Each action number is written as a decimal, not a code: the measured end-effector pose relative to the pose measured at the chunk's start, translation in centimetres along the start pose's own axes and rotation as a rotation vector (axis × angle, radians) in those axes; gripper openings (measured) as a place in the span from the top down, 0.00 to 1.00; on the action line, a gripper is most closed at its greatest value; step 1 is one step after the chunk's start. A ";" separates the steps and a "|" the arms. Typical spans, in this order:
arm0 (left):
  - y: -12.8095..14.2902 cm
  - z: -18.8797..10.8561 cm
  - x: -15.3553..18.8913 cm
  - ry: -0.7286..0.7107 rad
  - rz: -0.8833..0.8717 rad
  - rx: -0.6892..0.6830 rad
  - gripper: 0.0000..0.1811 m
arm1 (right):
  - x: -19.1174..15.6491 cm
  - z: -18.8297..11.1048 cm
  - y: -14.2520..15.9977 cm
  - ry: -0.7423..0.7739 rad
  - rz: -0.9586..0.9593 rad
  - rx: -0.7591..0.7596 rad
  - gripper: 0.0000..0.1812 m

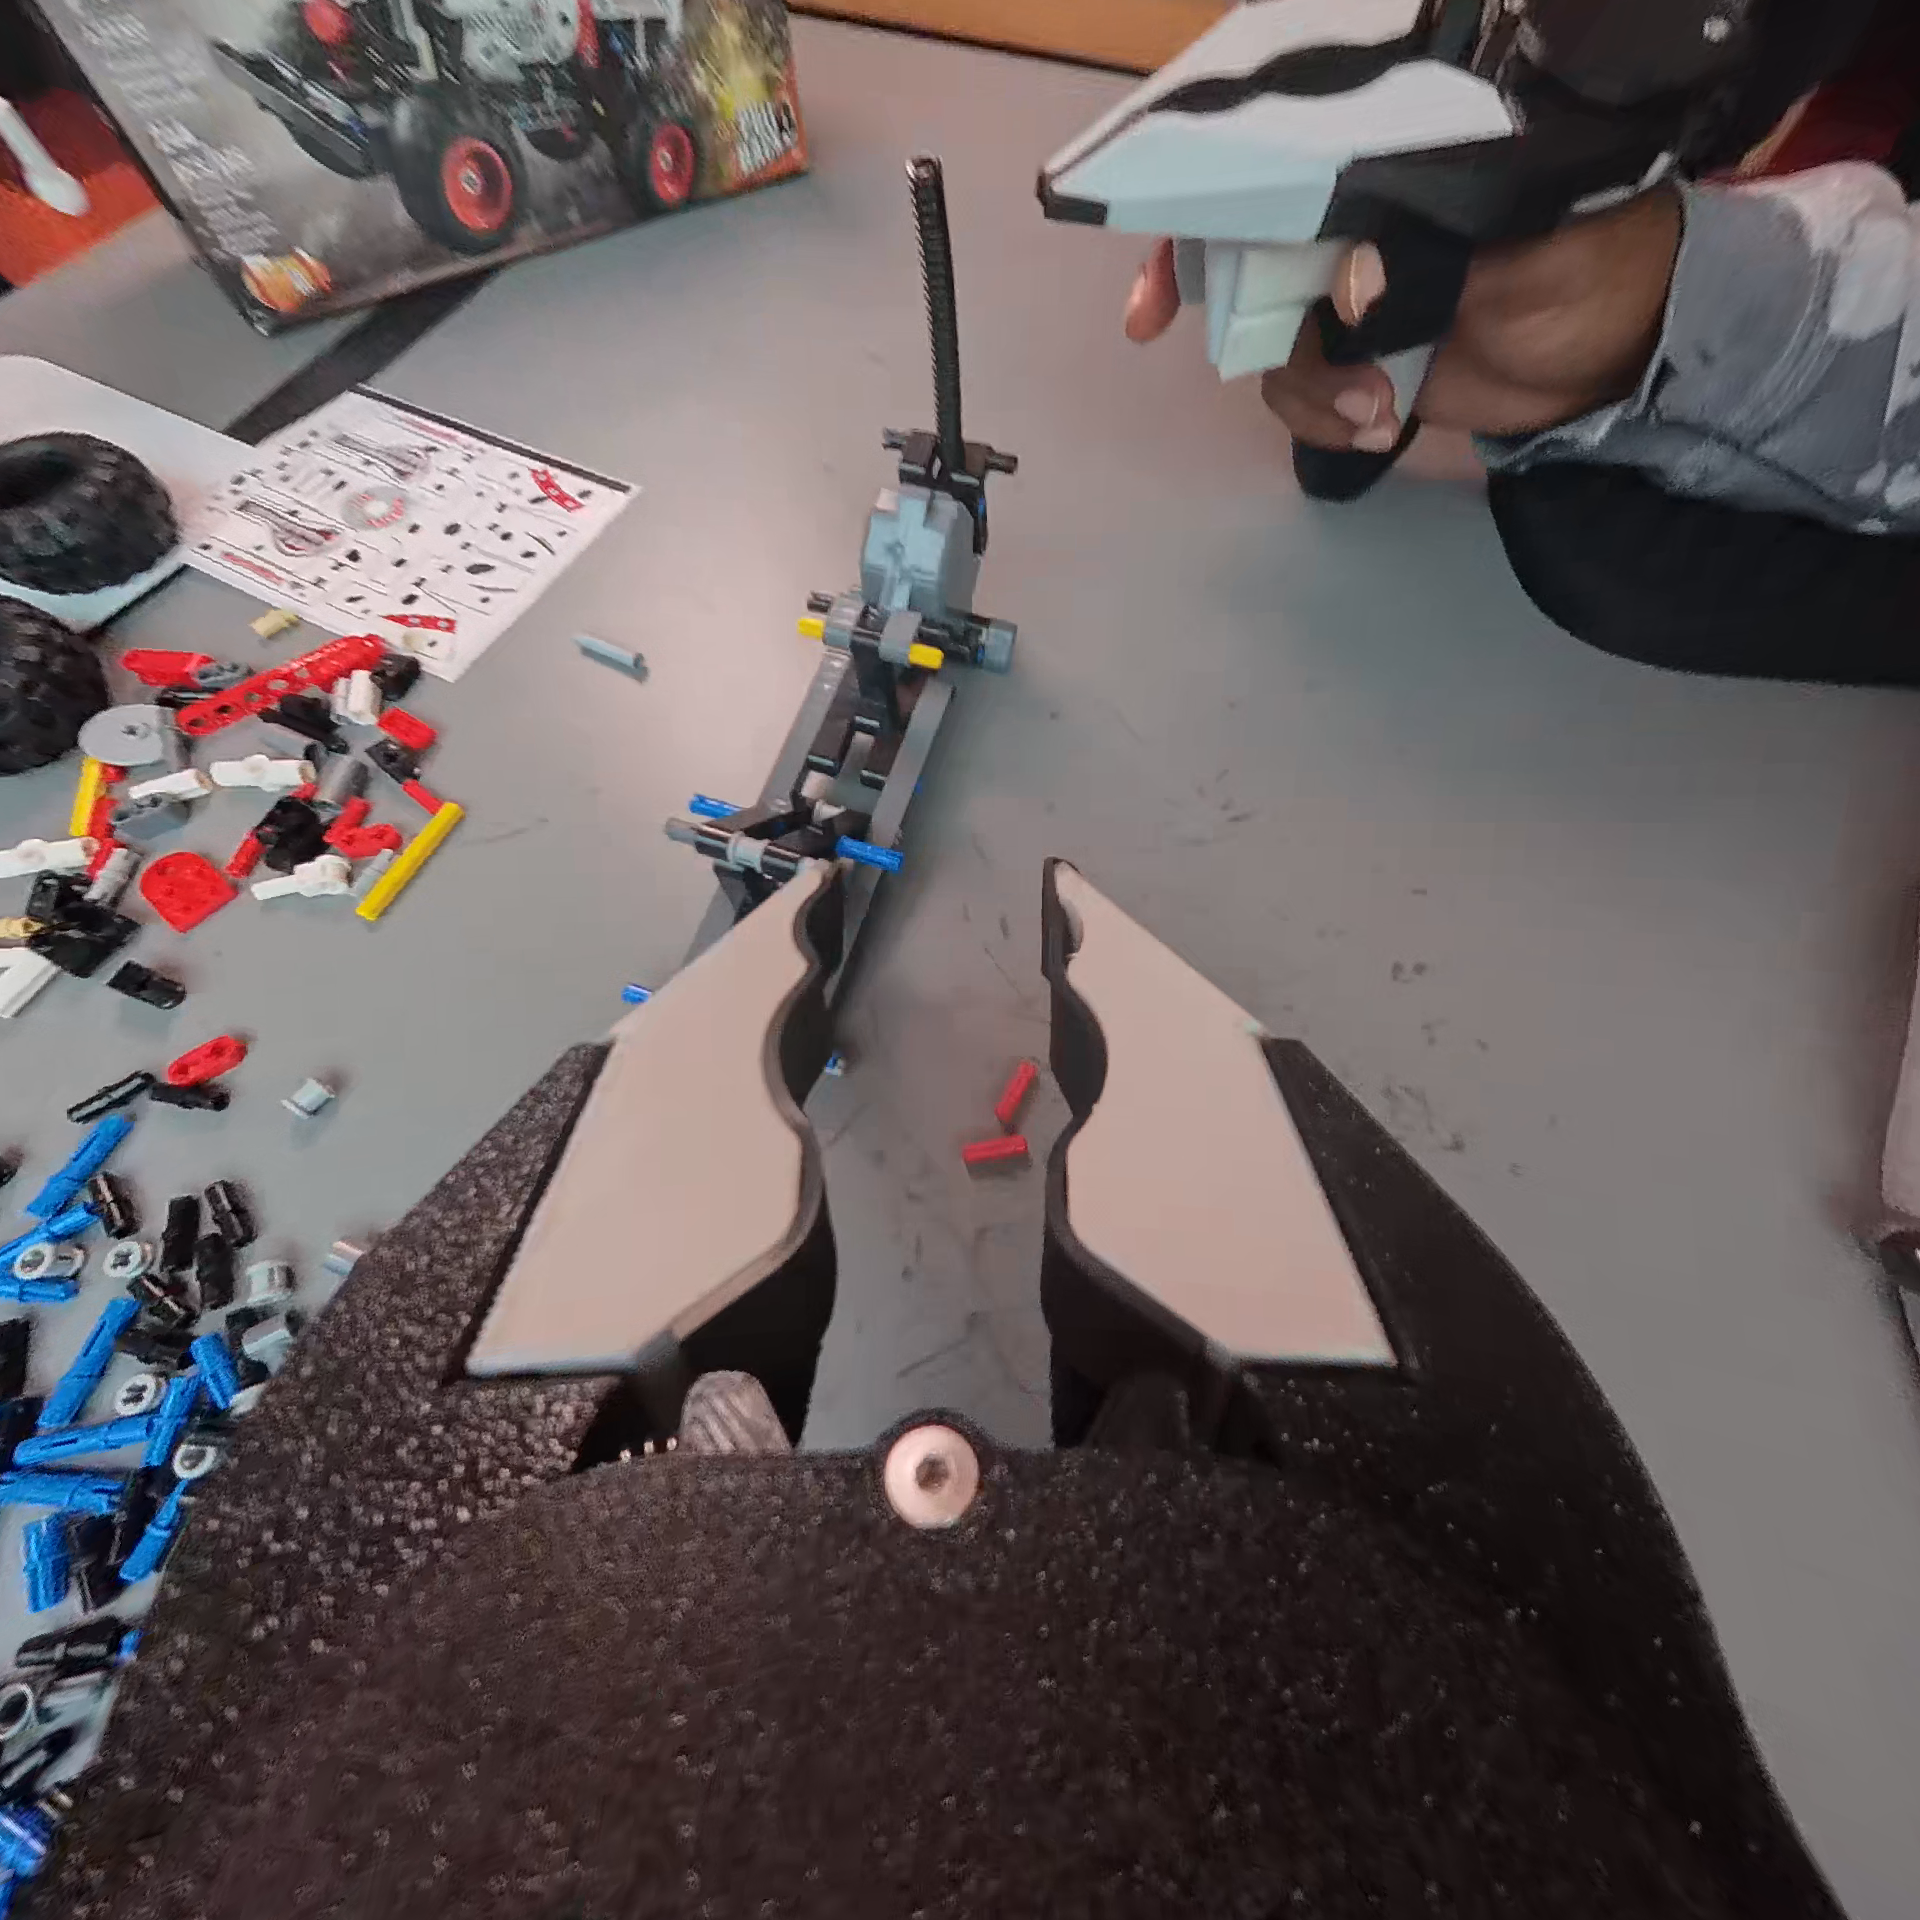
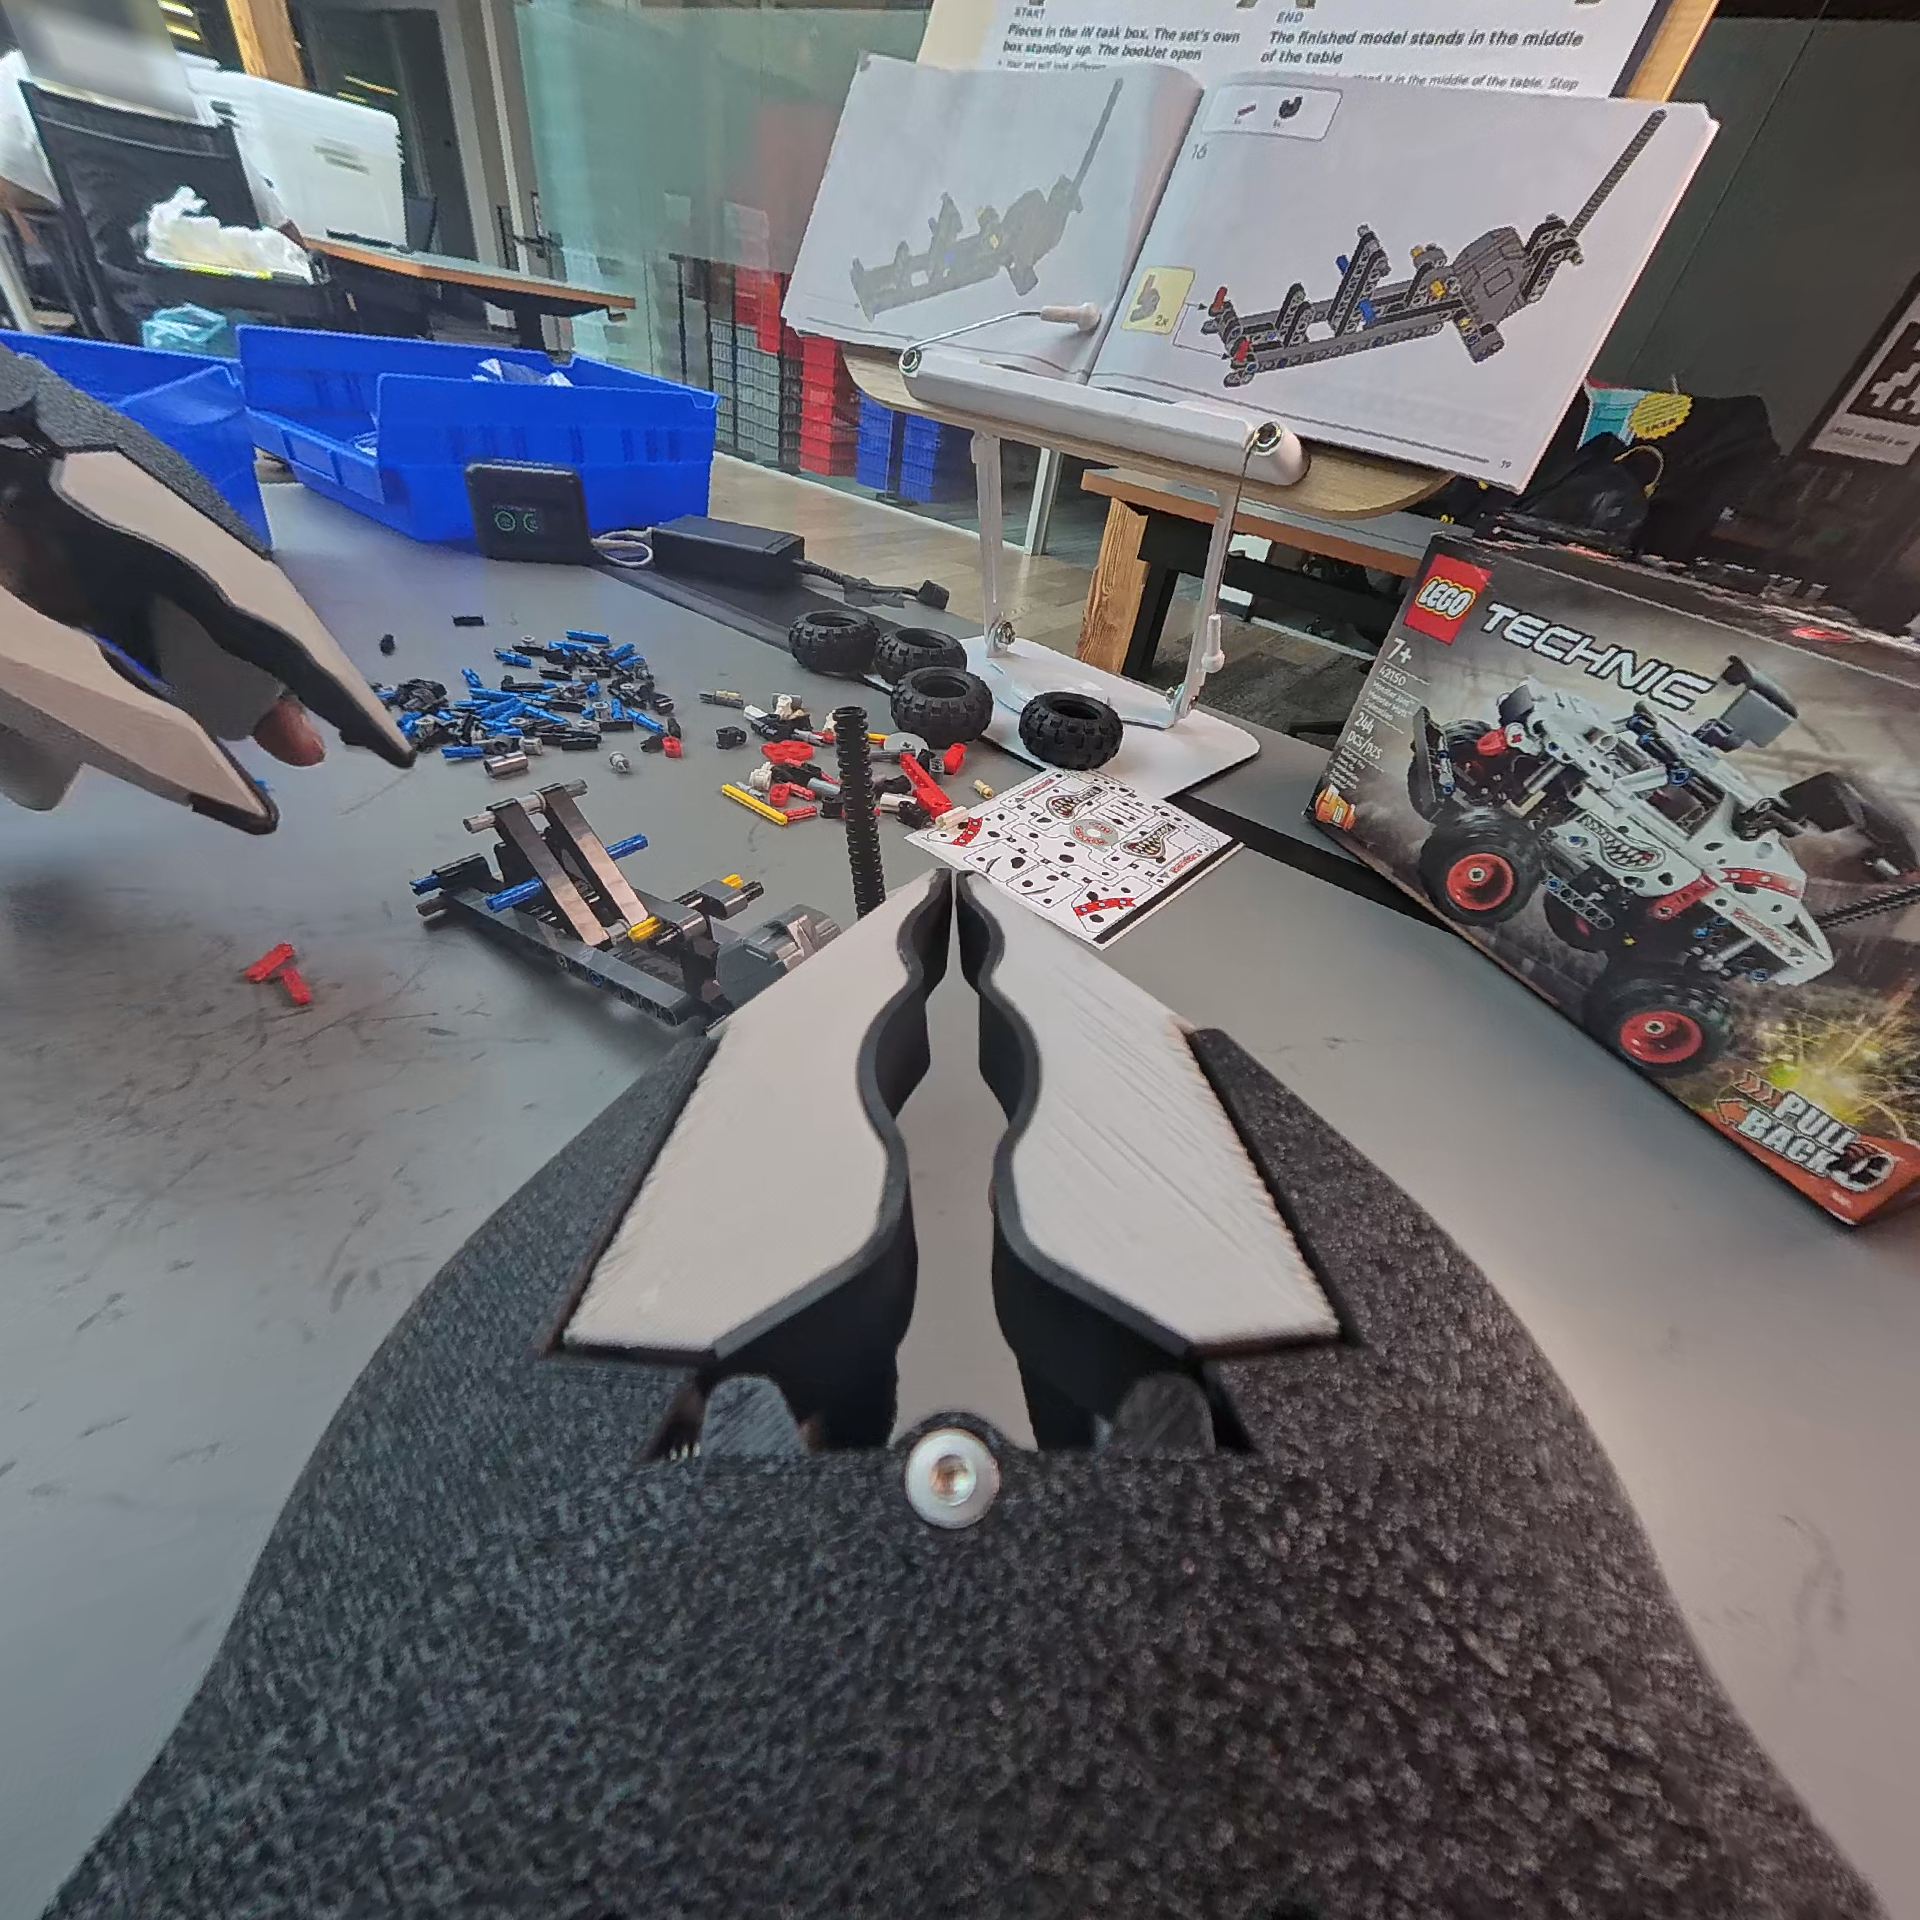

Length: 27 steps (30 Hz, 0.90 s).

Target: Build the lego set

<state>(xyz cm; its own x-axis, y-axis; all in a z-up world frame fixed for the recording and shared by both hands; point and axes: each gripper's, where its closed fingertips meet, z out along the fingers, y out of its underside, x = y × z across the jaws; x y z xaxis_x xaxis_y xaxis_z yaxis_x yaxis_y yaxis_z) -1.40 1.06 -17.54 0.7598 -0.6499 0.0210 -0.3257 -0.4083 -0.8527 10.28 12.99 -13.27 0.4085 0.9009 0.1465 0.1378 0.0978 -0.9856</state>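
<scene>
An office-like workshop: grey table (image 2: 1351, 1091), blue storage bins (image 2: 468, 436), glass partition (image 2: 644, 156), printer (image 2: 312, 156) behind

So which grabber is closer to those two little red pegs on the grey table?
Left. The two small red pegs lie on the table right between the open left gripper fingers. The shut right gripper is farther off, beyond the long grey chassis.

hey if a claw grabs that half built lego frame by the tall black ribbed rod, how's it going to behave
The half-built frame is long and narrow, so it would probably swing or twist. The black ribbed rod looks thin and slightly bowed, likely flexing or pulling free. The blue pins poking sideways might snag the table.
</scene>
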 end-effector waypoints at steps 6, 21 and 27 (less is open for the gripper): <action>-1.9 -3.1 -1.7 -0.181 -0.125 0.244 0.74 | 0.6 0.0 -0.2 0.035 0.019 0.013 0.94; -3.0 -14.2 -4.5 -0.608 -0.172 0.534 0.73 | 0.0 0.4 -0.2 0.018 -0.040 0.023 0.88; -4.0 -29.1 -5.9 -0.981 -0.109 0.723 0.79 | -0.2 0.5 -0.3 0.025 -0.031 0.031 0.90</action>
<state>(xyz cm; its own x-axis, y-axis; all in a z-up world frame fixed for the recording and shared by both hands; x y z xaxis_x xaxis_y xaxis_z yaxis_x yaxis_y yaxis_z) -20.92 -12.15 0.99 0.9674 0.2520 -0.0254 -0.0834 0.2225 -0.9714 9.75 13.00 -13.02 0.4274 0.8863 0.1783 0.1228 0.1385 -0.9827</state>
